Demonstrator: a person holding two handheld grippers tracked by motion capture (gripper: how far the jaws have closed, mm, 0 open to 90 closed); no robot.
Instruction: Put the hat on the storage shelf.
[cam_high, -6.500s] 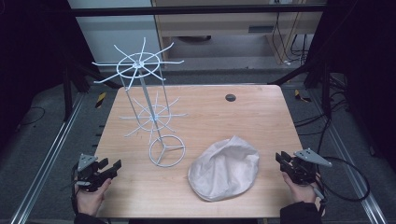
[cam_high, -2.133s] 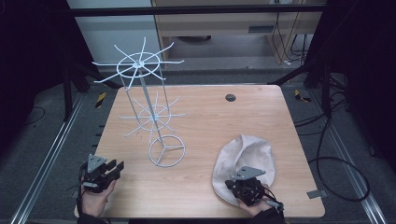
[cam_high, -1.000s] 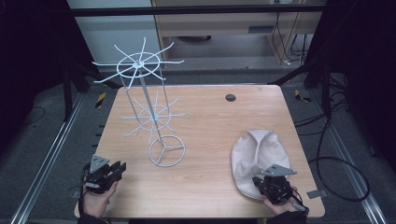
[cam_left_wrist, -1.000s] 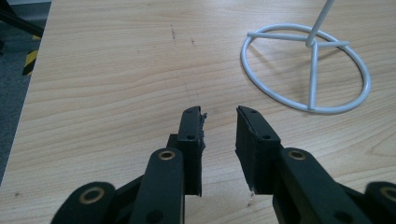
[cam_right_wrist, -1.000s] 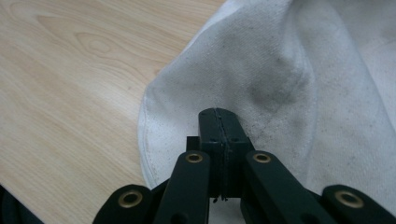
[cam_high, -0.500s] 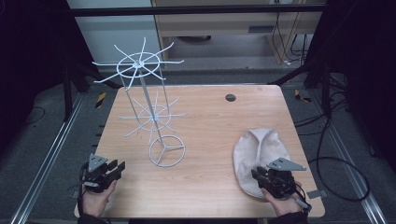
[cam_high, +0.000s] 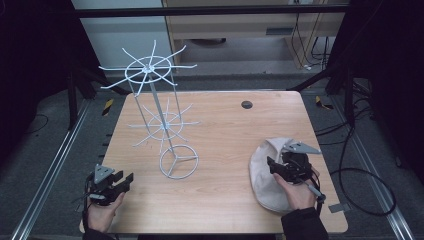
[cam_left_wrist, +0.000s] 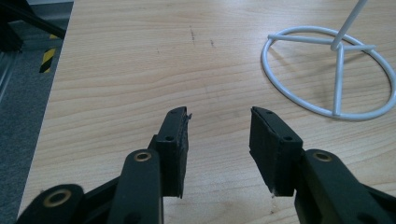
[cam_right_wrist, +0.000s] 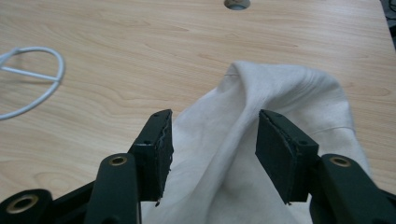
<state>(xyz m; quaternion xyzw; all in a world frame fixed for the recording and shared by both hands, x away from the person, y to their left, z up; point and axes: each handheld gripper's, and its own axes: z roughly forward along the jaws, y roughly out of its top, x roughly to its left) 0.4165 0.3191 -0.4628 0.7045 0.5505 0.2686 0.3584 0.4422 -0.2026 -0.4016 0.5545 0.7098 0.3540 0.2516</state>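
Both claws stood released at this moment: your right gripper (cam_high: 276, 165) had just been spreading its jaws over the cream cloth cap (cam_high: 267, 175), and in the right gripper view the pads stood either side of a raised fold of the cap (cam_right_wrist: 261, 154) without pressing on it, so nothing was grasped. Your left gripper (cam_high: 122, 180) had also just been opening, with bare wood between its jaws (cam_left_wrist: 219, 135) and nothing near them but the ring base of the white wire rack (cam_left_wrist: 327, 77) off to one side. The cap lay slumped flat on the near right part of the table (cam_high: 220, 125), close to the right edge, well apart from the rack (cam_high: 160, 125), which stood toward the left with its two tiers of spokes free. I judged this to be the moment between letting go and regrasping: the cap had been set where you wanted it, but not yet picked up for hanging. The next move seemed to call for a firm pinch on that raised fold or on the cap's rim, deep enough that the soft cloth would not slide out, then a lift clear of the table and a carry leftward to a spoke. Your left claw could steady the rack's base, since a thin wire stand may tip under a sideways pull.
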